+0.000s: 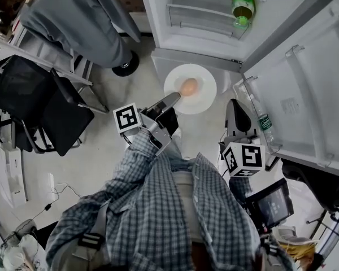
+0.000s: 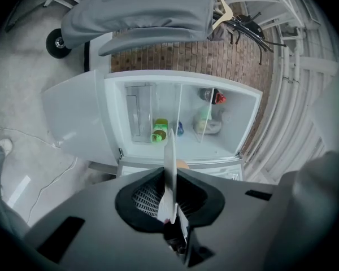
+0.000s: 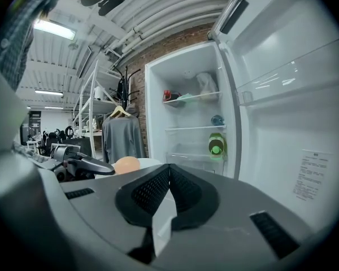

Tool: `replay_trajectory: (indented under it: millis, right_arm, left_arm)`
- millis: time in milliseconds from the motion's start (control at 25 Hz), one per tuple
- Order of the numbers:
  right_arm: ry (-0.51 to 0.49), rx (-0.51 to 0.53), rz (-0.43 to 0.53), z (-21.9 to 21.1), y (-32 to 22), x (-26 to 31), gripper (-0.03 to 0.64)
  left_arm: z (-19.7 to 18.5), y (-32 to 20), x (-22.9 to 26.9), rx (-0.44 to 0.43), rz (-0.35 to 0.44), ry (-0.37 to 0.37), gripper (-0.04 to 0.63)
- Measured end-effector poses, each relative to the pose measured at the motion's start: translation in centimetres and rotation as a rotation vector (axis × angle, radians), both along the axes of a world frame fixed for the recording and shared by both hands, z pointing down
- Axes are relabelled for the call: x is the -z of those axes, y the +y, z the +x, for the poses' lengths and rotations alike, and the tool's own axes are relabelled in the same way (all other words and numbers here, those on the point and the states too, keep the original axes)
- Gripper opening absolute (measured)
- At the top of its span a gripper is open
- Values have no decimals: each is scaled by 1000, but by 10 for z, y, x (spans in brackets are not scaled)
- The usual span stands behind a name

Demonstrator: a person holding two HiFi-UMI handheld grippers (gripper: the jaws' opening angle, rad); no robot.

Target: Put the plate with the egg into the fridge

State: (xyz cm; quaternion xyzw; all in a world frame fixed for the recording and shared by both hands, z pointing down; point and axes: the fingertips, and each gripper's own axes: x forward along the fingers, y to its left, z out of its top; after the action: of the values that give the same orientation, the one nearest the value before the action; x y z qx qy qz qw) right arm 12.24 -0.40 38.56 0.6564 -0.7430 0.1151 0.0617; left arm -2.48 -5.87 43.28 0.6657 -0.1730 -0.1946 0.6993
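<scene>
A white plate (image 1: 203, 95) with a brown egg (image 1: 188, 86) on it hangs level in front of the open fridge (image 1: 199, 54). My left gripper (image 1: 173, 99) is shut on the plate's near-left rim. In the left gripper view the plate (image 2: 169, 157) shows edge-on between the jaws of the left gripper (image 2: 170, 179), and the egg (image 2: 182, 164) peeks out behind it. My right gripper (image 1: 235, 105) hangs just right of the plate, apart from it. In its own view the right gripper (image 3: 169, 169) has its tips together on nothing, with the egg (image 3: 127, 164) to its left.
The fridge door (image 1: 305, 89) stands open at the right, with a bottle (image 1: 264, 122) in its rack. A green bottle (image 1: 243, 5) lies on an inner shelf. A black chair (image 1: 42, 103) and a grey garment (image 1: 82, 18) are at the left.
</scene>
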Motion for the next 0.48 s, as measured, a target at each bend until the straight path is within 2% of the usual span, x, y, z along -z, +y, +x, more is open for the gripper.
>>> replay_trajectory:
  millis: [480]
  right_arm:
    - [20, -26, 7, -19, -63, 5, 6]
  left_arm:
    - [-16, -62, -3, -25, -5, 14, 37]
